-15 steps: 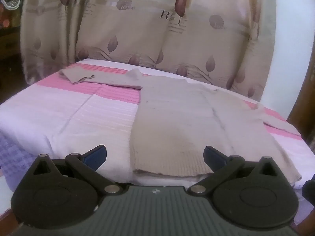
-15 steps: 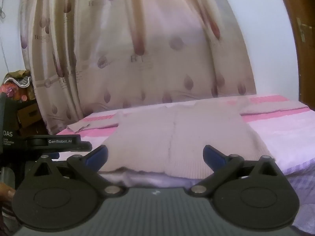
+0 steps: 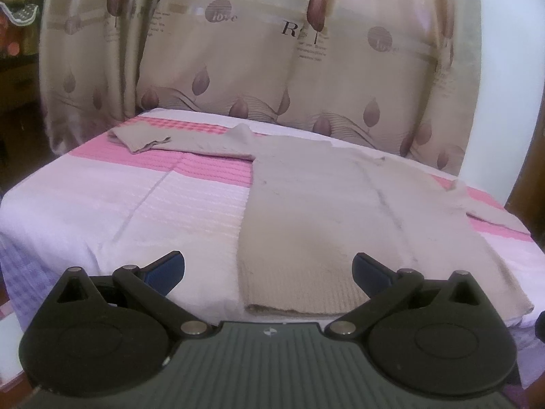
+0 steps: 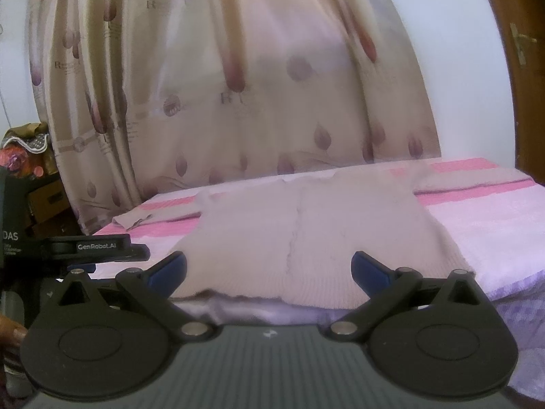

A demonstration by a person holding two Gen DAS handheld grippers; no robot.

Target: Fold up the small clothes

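Note:
A beige knit sweater lies flat on the bed, hem toward me, both sleeves spread out sideways. It also shows in the right wrist view. My left gripper is open and empty, held just before the hem near its left corner. My right gripper is open and empty, held just before the middle of the hem. The left sleeve reaches toward the bed's far left; the right sleeve reaches to the right.
The bed carries a white and pink striped cover. A beige leaf-print curtain hangs behind the bed. A wooden door frame stands at the right. The left gripper's body shows at the left of the right wrist view.
Both grippers have shifted only slightly; the left wrist view sits a little nearer the hem. Both stay open and the sweater has not moved.

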